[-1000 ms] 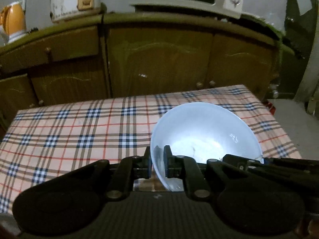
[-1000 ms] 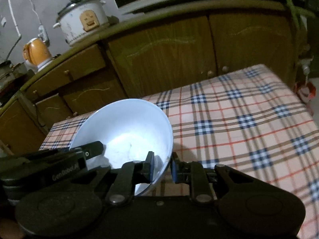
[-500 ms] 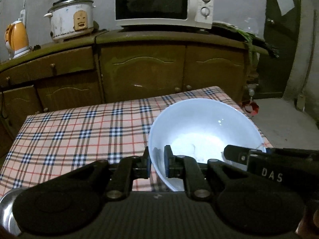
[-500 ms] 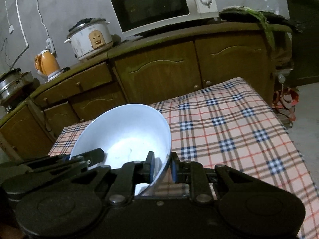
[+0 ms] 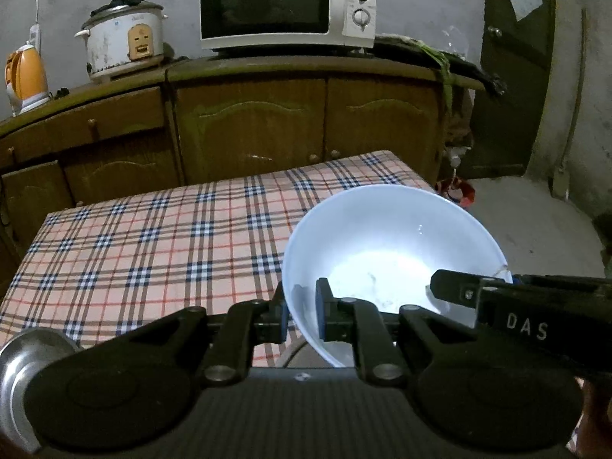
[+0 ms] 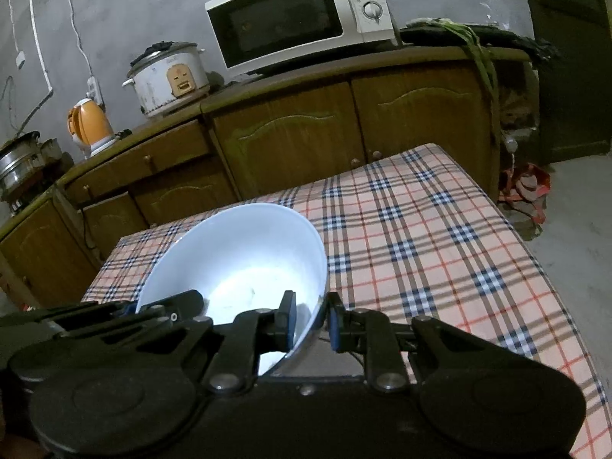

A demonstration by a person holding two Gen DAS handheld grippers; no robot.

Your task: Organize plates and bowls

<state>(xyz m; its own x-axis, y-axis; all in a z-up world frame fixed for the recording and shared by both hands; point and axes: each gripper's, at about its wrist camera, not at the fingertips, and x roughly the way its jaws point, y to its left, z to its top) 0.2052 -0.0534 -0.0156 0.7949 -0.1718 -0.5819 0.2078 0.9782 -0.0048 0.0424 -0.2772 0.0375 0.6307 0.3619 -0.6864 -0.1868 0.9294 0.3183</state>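
Note:
A white bowl (image 5: pixel 390 241) is held above the plaid tablecloth (image 5: pixel 153 237) by both grippers. My left gripper (image 5: pixel 302 315) is shut on its left rim. My right gripper (image 6: pixel 311 317) is shut on its right rim, and the bowl (image 6: pixel 237 252) fills the left middle of the right wrist view. The right gripper's fingers (image 5: pixel 459 290) reach in from the right in the left wrist view; the left gripper's fingers (image 6: pixel 168 306) reach in from the left in the right wrist view. A steel dish (image 5: pixel 23 359) shows at the lower left, mostly hidden behind my left gripper.
A wooden cabinet (image 5: pixel 267 122) stands behind the table, carrying a microwave (image 5: pixel 287 4), a rice cooker (image 5: pixel 122 38) and an orange kettle (image 5: pixel 25 72). A dark door (image 5: pixel 512 69) and bare floor (image 5: pixel 535 222) lie to the right of the table. A steel pot (image 6: pixel 17 164) sits far left.
Both grippers have risen with the bowl and tilted up: the microwave and cooker have come into view, the table sits lower, and the steel dish has appeared at the lower left.

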